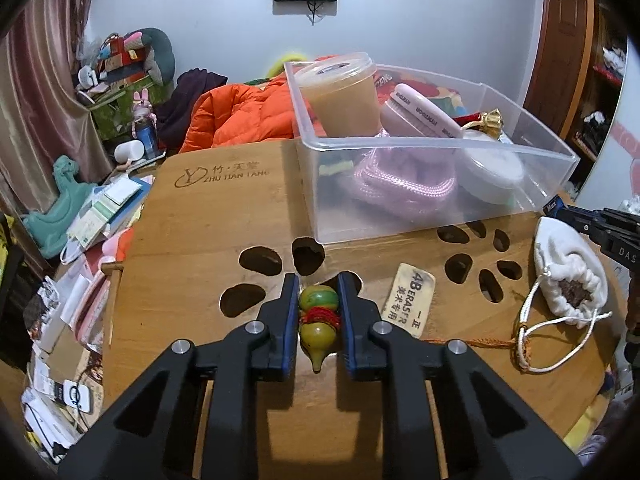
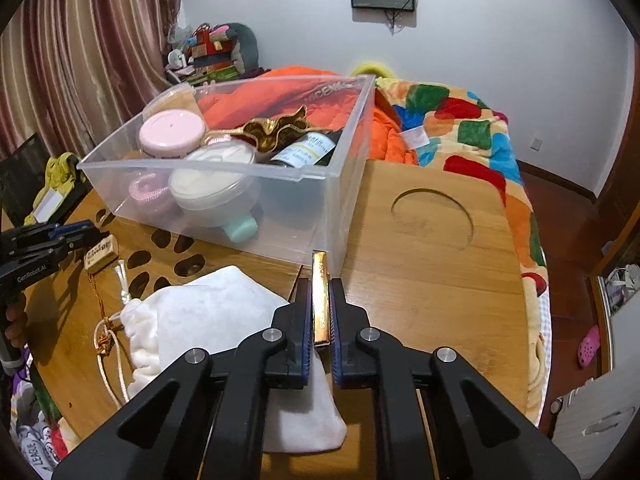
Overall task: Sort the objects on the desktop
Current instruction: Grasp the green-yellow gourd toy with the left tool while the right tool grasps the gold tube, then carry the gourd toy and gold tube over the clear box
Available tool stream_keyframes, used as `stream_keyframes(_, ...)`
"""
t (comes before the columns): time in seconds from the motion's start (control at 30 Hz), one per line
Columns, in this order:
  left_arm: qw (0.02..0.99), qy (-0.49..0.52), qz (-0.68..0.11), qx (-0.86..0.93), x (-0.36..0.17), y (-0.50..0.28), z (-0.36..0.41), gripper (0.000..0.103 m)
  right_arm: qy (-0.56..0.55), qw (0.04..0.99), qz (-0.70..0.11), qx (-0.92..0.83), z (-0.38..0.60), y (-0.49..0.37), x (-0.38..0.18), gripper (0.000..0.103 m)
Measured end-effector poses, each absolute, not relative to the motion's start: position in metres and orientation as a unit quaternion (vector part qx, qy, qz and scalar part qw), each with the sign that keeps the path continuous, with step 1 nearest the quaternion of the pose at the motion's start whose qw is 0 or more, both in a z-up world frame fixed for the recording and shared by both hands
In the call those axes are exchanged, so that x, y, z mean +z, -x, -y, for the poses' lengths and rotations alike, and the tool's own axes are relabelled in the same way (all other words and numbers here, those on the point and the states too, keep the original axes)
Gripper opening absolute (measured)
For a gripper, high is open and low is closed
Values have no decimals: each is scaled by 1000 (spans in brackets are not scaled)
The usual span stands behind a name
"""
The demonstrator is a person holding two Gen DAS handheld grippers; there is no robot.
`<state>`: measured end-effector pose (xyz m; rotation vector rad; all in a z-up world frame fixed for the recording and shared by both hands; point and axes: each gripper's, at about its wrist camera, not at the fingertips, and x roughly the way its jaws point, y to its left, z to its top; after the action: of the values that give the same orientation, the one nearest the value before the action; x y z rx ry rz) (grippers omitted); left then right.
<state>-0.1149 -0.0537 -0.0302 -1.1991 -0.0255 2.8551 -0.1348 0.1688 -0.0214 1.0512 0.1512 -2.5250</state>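
My left gripper (image 1: 318,284) is shut on a small green and yellow gourd charm (image 1: 318,320) with red thread at its waist, just above the wooden table (image 1: 192,240). My right gripper (image 2: 320,284) is shut on a flat gold bar (image 2: 321,300), held on edge above the table near the clear plastic bin (image 2: 332,204). The bin (image 1: 400,216) holds a beige lidded cup (image 1: 344,96), a pink brush (image 1: 424,114), pink cord (image 1: 400,184), a white round container (image 2: 212,184) and a bottle (image 2: 308,148).
A tan 4B eraser (image 1: 408,298) and a white drawstring pouch (image 1: 568,276) lie on the table right of the left gripper. The pouch (image 2: 212,312) lies under the right gripper's left side. A round recess (image 2: 432,220) is cut in the tabletop. Clutter lies left of the table.
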Motion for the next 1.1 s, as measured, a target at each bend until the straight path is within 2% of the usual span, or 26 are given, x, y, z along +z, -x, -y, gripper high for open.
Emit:
stream_keyframes(0.27,21,373,30,927,-23,102,59,18,-357,198,-34,-912,-177,119,0,7)
stream_keyframes(1.1,41,293,26,955,43,102,55,18,-292,226,-9,-929,-172,102,52,7)
